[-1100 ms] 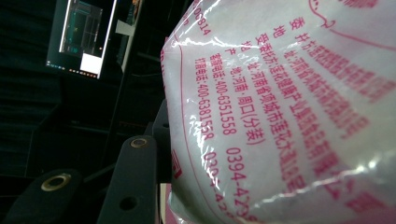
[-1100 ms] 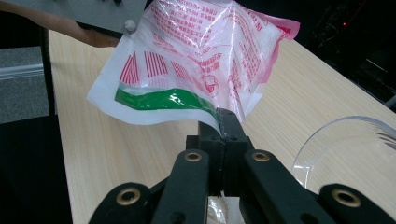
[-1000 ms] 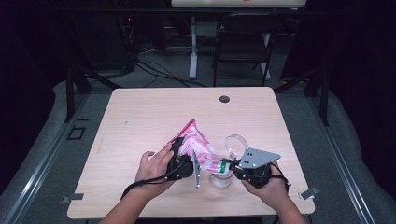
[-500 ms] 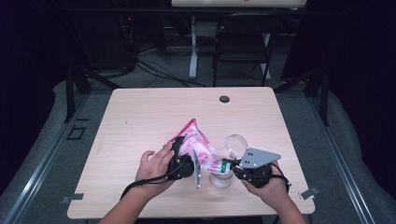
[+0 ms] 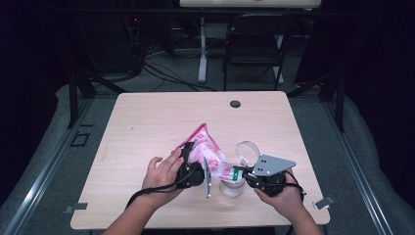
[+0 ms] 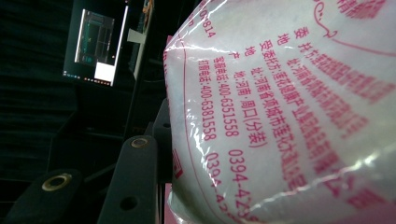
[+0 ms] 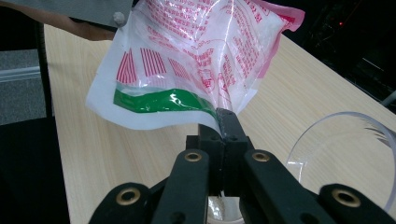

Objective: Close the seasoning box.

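Right now the bag [image 5: 203,147] sits between my two grippers near the front edge of the bench [image 5: 147,122], lifted off the wood and tilted, its pink corner pointing up and away from me. In the high view my left gripper [image 5: 193,166] has the bag's body between its fingers, which stand partly apart and press on its bulk. The left gripper view is hard to read: the bag [image 6: 289,112] crowds the lens, one black finger [image 6: 135,182] rises beside the plastic, and the other is hidden behind it. My right gripper [image 7: 223,122] has its fingers closed tight on the bag's lower edge, just under a green band [image 7: 163,101] on the white plastic; the pinch is plain in the right gripper view.

Below the bag's low end stands a clear cup [image 5: 231,186], with a clear round lid or rim [image 5: 248,150] just behind it; I take these as two pieces, though the clear plastic makes that hard to judge. In the right gripper view a clear curved rim [image 7: 341,154] is cut off at the frame's right edge.

Pink printing covers the bag. In the left gripper view I can read "400-6381558" and the start of "0394-", with rows of Chinese characters that run out of focus toward the right. The red stripes near the green band carry no words I can make out.

A grey three-cornered plate [image 5: 271,164] hides much of my right hand [image 5: 284,193].
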